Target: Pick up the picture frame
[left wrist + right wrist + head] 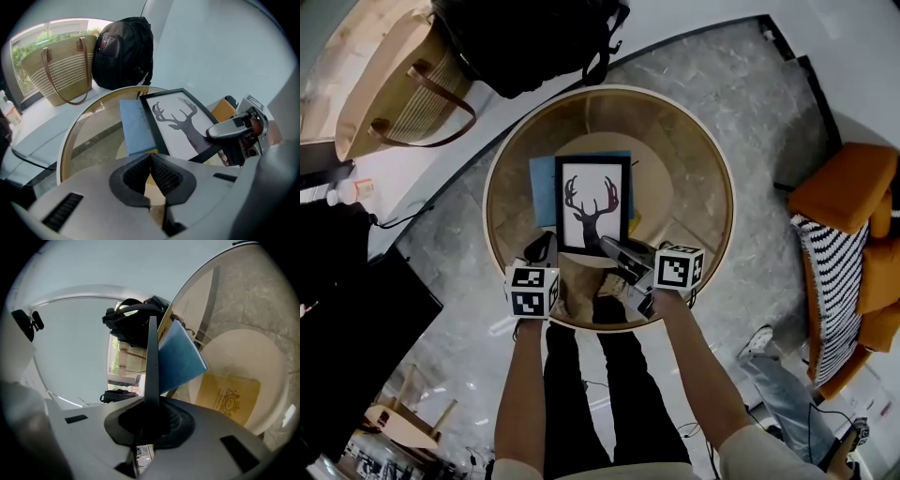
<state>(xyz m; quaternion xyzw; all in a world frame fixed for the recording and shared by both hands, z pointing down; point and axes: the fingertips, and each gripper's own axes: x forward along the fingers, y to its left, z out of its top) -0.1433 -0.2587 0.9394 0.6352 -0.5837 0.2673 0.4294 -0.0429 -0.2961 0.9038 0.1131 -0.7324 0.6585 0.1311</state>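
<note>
A black picture frame (592, 202) with a deer silhouette lies on a round glass table (722, 197), partly over a blue book (544, 187). My right gripper (614, 248) is at the frame's near right corner, shut on its edge. In the right gripper view the frame's thin black edge (152, 362) runs straight between the pads of the right gripper (149, 413). The left gripper view shows the frame (180, 124) and book (136, 124) ahead, with the right gripper (234, 129) clamped on the frame. My left gripper (150, 157) is shut with nothing in it, just short of the frame's near left corner (542, 248).
A black backpack (525, 37) and a woven straw bag (403, 84) sit on a ledge beyond the table. An orange chair (853, 187) with a striped cushion stands to the right. A yellow printed bag (227, 397) shows under the glass.
</note>
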